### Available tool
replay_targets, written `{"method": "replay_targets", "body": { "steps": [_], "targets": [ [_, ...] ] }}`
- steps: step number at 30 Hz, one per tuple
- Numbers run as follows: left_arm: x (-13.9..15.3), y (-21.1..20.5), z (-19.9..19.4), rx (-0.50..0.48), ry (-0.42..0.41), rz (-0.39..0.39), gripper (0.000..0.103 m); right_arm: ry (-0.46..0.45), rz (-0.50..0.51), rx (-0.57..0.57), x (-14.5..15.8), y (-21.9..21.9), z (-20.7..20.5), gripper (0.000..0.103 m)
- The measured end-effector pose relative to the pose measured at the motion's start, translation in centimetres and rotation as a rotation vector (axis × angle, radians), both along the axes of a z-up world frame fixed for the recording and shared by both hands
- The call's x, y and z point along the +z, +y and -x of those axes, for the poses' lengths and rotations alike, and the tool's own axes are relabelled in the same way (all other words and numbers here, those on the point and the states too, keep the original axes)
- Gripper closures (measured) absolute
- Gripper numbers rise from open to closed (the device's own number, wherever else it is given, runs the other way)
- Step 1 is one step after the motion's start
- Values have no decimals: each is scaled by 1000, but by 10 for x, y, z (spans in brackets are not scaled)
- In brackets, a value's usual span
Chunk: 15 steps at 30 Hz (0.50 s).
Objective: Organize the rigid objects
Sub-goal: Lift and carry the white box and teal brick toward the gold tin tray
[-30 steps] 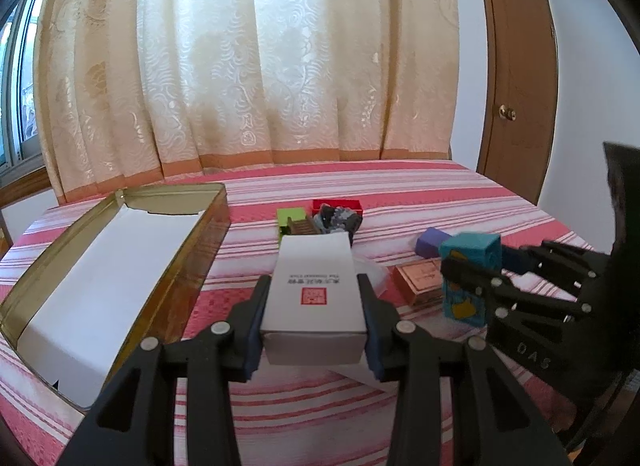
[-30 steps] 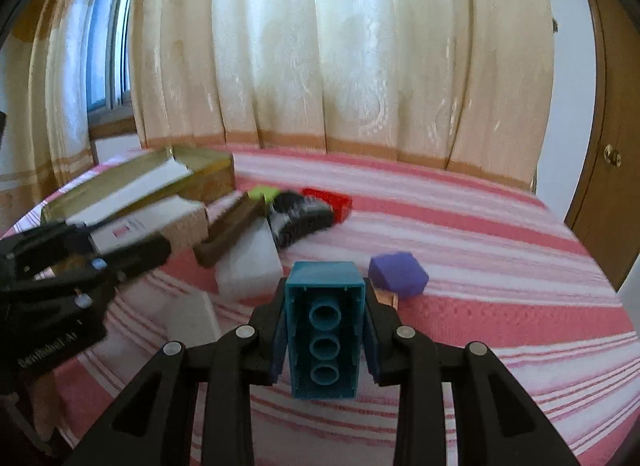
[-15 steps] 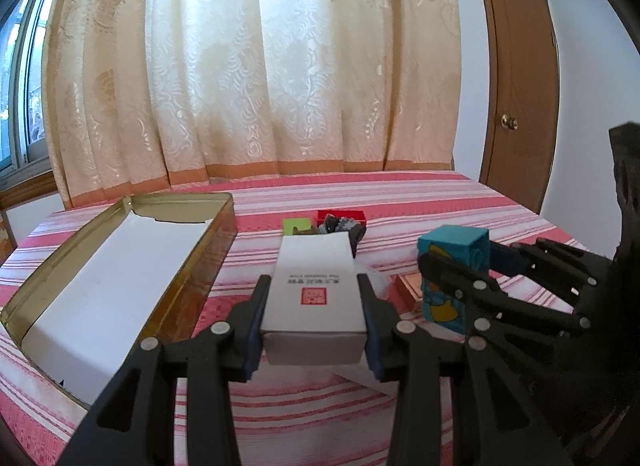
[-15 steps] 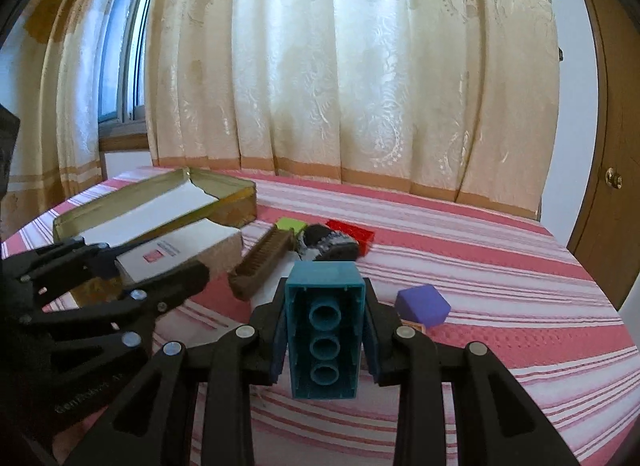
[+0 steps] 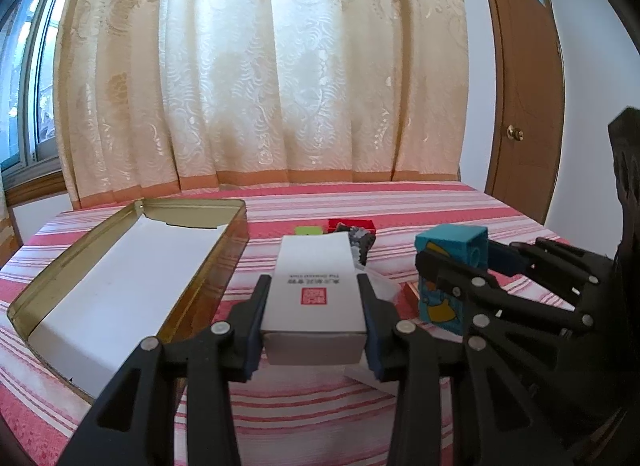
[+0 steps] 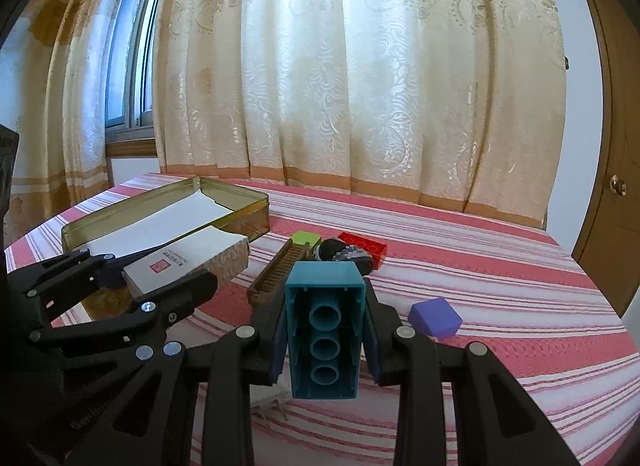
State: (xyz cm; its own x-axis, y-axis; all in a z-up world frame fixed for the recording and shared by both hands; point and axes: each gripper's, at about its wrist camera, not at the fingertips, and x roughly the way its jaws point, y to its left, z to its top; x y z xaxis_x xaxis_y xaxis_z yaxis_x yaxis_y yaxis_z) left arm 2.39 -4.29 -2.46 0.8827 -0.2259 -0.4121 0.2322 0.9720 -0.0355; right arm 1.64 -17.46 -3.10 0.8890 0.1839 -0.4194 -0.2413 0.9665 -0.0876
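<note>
The left claw [image 5: 314, 306] pinches a smooth white cardboard box [image 5: 314, 286] with a red square stamp, held above the striped pink woven bedspread [image 5: 320, 426] just right of the open gold tin [image 5: 232, 250], which is lined with white paper. The right claw [image 6: 323, 338] grips a hollow teal plastic brick [image 6: 323, 330], showing 3 round tubes. On the bed lie a ribbed wooden brush [image 6: 276, 270], a red studded brick [image 6: 366, 246] and a purple block [image 6: 435, 318].
</note>
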Motion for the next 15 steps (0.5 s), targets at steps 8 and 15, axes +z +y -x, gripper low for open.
{"method": "replay_targets", "body": {
  "steps": [8,15],
  "targets": [
    [1,4,7,38,-41,-20,63,-35,8,12,6,10,-2,69],
    [2,15,10,82,-65,-16,63,-58,3,31,7,23,-7,69]
  ]
}}
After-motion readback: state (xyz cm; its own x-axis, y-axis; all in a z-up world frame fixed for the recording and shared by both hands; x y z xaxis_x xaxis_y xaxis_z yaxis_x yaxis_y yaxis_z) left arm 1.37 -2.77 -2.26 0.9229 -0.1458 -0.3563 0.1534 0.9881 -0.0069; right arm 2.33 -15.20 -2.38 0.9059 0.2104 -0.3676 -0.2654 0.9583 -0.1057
